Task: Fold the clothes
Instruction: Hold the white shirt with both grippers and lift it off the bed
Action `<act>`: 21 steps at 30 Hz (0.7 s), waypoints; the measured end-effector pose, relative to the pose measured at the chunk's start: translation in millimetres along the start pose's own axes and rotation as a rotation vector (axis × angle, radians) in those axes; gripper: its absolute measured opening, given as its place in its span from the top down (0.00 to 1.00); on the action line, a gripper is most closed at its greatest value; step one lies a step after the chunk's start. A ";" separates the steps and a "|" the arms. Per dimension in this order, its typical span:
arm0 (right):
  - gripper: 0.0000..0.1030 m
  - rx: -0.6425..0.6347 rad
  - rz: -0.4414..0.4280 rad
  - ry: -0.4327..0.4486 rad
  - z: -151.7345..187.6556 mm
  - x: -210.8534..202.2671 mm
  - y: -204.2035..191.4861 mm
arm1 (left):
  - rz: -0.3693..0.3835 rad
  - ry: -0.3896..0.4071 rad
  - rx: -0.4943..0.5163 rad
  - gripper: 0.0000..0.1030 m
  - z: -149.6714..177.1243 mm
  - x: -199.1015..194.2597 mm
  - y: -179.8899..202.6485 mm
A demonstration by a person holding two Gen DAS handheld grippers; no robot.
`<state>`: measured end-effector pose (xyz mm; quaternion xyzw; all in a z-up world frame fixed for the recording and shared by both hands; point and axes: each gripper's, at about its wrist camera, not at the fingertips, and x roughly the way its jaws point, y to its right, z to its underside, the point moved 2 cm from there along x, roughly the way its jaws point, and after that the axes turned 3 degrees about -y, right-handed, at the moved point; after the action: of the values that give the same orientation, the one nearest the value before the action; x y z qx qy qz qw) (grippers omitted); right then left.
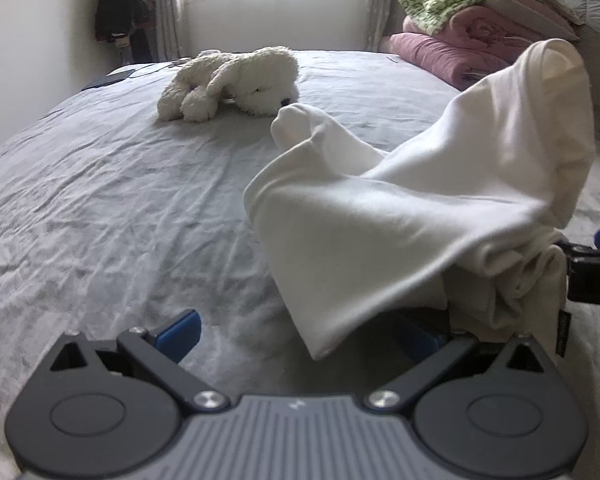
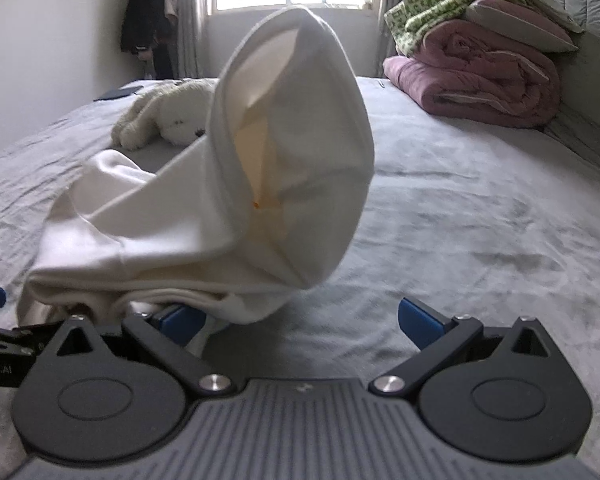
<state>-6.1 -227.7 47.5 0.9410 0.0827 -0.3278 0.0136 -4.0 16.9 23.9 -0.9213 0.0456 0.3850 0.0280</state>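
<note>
Draping the white garment point(image 1: 400, 216) over both spread grippers, left point(image 1: 300, 332) and right point(image 2: 300, 320), neither pinching, lay it flat near the plush dog point(image 1: 236, 80).

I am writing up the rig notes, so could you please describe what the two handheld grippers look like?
Both match: the left gripper and right gripper each have a grey ribbed body, two black rounded housings with circular discs, black link arms on silver screws, and blue finger pads. A black side part on the neighbouring gripper carries white lettering, only partly readable. No cables or sleeves show.
</note>
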 end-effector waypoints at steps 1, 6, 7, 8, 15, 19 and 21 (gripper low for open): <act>0.00 -0.003 -0.015 0.007 -0.4 -1.1 0.0 | 0.000 0.000 0.001 0.00 0.1 -0.1 -0.2; 0.09 -0.021 -0.062 0.031 -2.2 -8.0 -4.1 | -0.002 0.005 0.018 0.00 0.0 -1.9 1.4; 0.15 -0.024 -0.069 0.036 -2.1 -8.8 -4.6 | -0.004 0.009 0.023 0.00 -0.4 -3.0 2.2; 0.18 -0.024 -0.077 0.040 -2.5 -10.1 -5.0 | -0.006 0.015 0.029 0.00 -1.1 -4.1 3.1; 0.29 -0.033 -0.109 0.032 -3.0 -9.7 -7.5 | -0.004 0.009 0.042 0.00 -0.7 -6.3 6.0; 0.29 -0.019 -0.108 0.014 0.5 -8.7 -7.7 | -0.006 -0.009 0.054 0.00 2.1 -2.7 9.3; 0.29 -0.021 -0.111 0.006 2.3 -7.9 -8.9 | -0.005 -0.005 0.051 0.00 1.6 -3.6 11.6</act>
<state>-15.0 -220.2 50.8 0.9359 0.1380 -0.3241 0.0051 -8.9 5.7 25.2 -0.9195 0.0530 0.3860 0.0527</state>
